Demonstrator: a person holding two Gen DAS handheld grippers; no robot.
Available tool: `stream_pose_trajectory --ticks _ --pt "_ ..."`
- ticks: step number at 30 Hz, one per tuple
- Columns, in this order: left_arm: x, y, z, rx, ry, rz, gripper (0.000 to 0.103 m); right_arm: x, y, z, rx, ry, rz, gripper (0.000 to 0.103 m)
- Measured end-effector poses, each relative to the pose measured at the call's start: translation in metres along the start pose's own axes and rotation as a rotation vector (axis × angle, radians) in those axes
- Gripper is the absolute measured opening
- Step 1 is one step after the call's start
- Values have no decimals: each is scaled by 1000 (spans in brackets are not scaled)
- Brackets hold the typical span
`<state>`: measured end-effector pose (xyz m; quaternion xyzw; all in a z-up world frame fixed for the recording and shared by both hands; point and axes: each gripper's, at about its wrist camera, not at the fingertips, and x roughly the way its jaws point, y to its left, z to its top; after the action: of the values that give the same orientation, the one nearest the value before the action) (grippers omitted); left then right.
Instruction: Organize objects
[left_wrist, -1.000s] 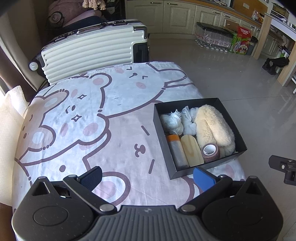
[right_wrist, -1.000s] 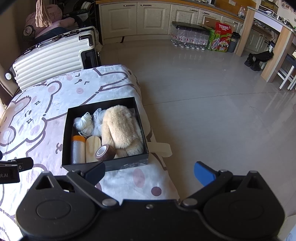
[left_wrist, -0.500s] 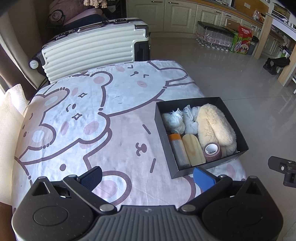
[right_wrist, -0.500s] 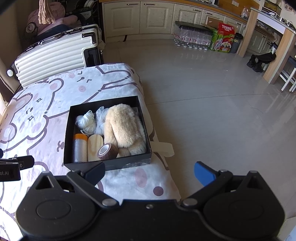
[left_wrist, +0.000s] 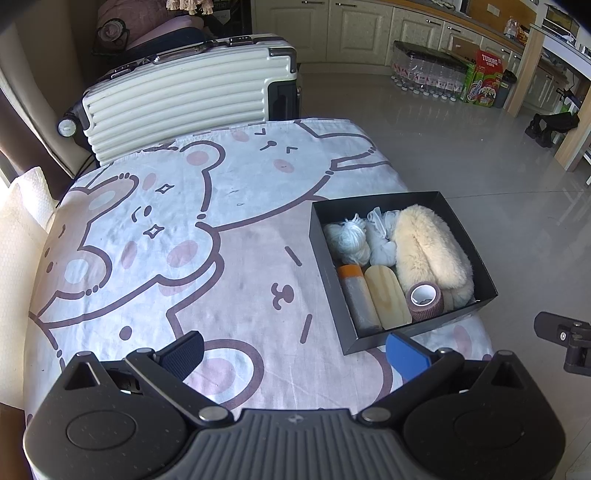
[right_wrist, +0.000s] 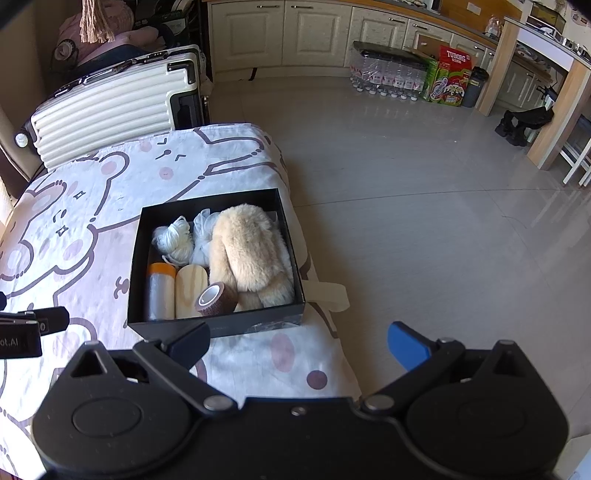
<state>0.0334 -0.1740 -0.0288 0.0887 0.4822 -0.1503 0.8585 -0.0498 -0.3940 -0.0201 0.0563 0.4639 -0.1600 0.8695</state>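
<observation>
Bed: was covered by a bear sheet (left_wrist: 221, 229).
On it: a black box (left_wrist: 332, 280) was set near the edge.

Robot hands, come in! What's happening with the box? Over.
Left gripper open, empty. Right gripper open, empty. Black box on the bed, packed: fluffy toy, tape roll, bottle. Nothing in the way.

The cloth (left_wrist: 207, 236) left of the box (left_wrist: 325, 273) lies bare; the box is packed full, and a suitcase (left_wrist: 184, 96) blocks the far edge.
</observation>
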Motion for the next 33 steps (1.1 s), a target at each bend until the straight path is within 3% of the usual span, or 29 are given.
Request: stream_pose_trajectory --ticks 33 --pt "2 1 -1 8 3 6 103 1 3 0 -3 2 -1 103"
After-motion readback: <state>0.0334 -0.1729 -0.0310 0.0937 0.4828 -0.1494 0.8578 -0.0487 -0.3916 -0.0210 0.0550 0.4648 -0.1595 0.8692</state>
